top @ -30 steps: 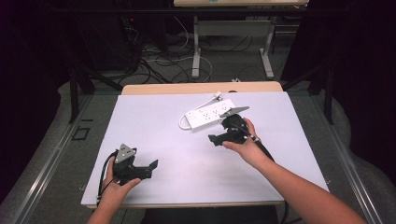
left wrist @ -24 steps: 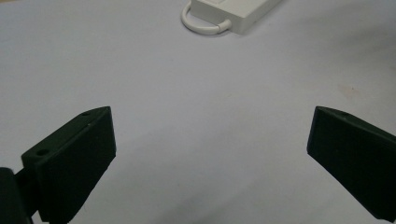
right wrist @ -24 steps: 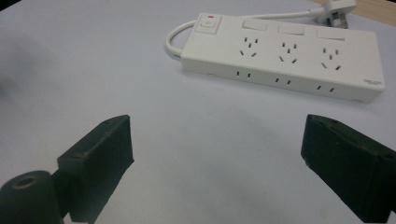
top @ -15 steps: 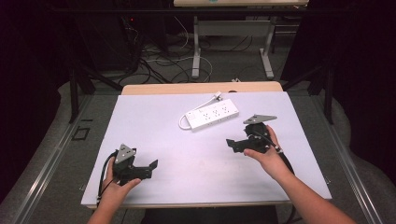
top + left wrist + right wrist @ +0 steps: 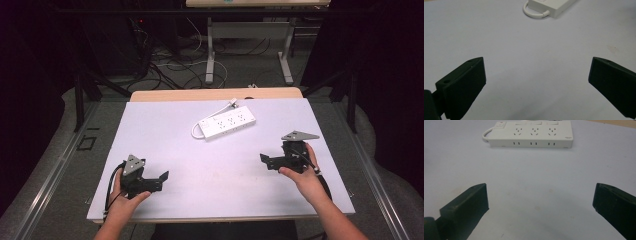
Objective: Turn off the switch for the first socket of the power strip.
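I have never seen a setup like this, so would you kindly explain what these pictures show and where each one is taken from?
A person sits at a table with a white top and holds a hand-held gripper in each hand: a black tool with two jaws. The high view looks down from above the person; the left hand-held gripper shows at the left, the right hand-held gripper at the right. The other two pictures come from small cameras riding on each tool, looking out between its own black jaws. On the table lies a white power strip with its short cord. Both tools have their jaws wide apart and hold nothing; the right one's jaws have just been opening.
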